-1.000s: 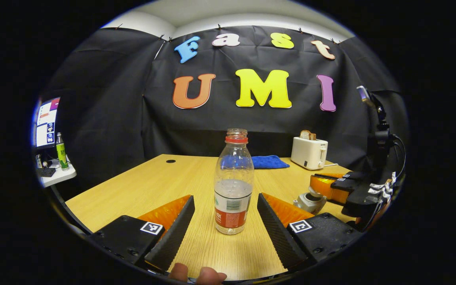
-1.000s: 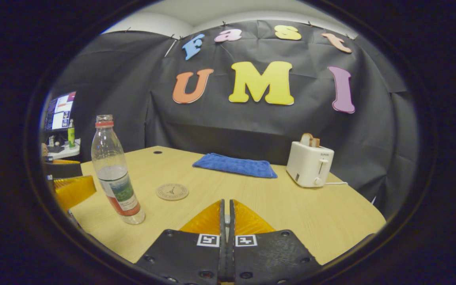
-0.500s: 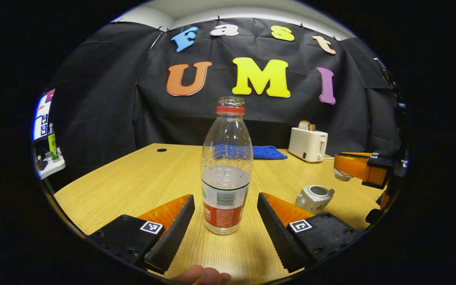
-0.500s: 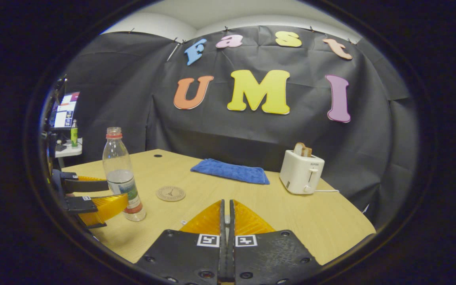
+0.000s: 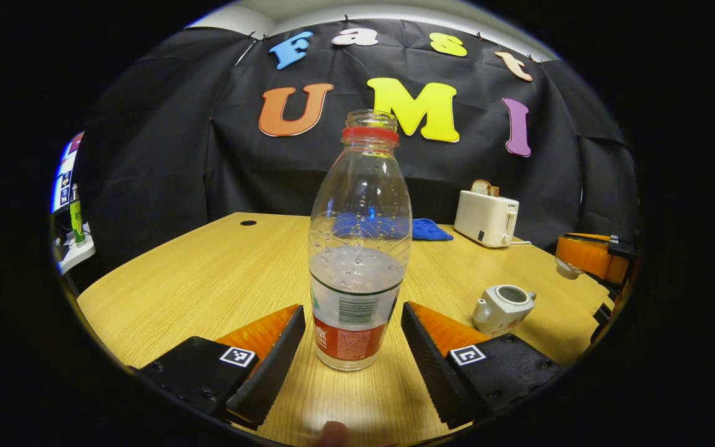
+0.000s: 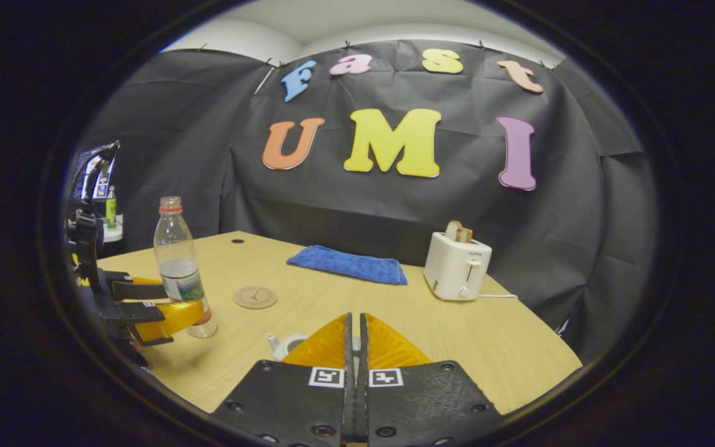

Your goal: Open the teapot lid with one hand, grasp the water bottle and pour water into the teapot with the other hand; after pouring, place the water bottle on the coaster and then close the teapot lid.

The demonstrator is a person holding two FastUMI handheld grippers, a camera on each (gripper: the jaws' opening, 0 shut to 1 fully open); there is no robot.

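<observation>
Clear plastic bottle (image 5: 359, 248) lined up, not grabbed yet

Left gripper (image 5: 352, 347) is spread wide around the bottle's label, neither finger touching. Right gripper (image 6: 355, 347) is pinched on the lid, held above the open teapot (image 5: 504, 305). I'd squeeze at the label band, not the soft upper part, then lift straight. Coaster (image 6: 255, 297) sits just beyond the bottle.

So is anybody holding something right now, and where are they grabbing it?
The right gripper is shut on the teapot lid, though the exact spot is hidden. The left gripper is open around the water bottle, holding nothing.
</observation>
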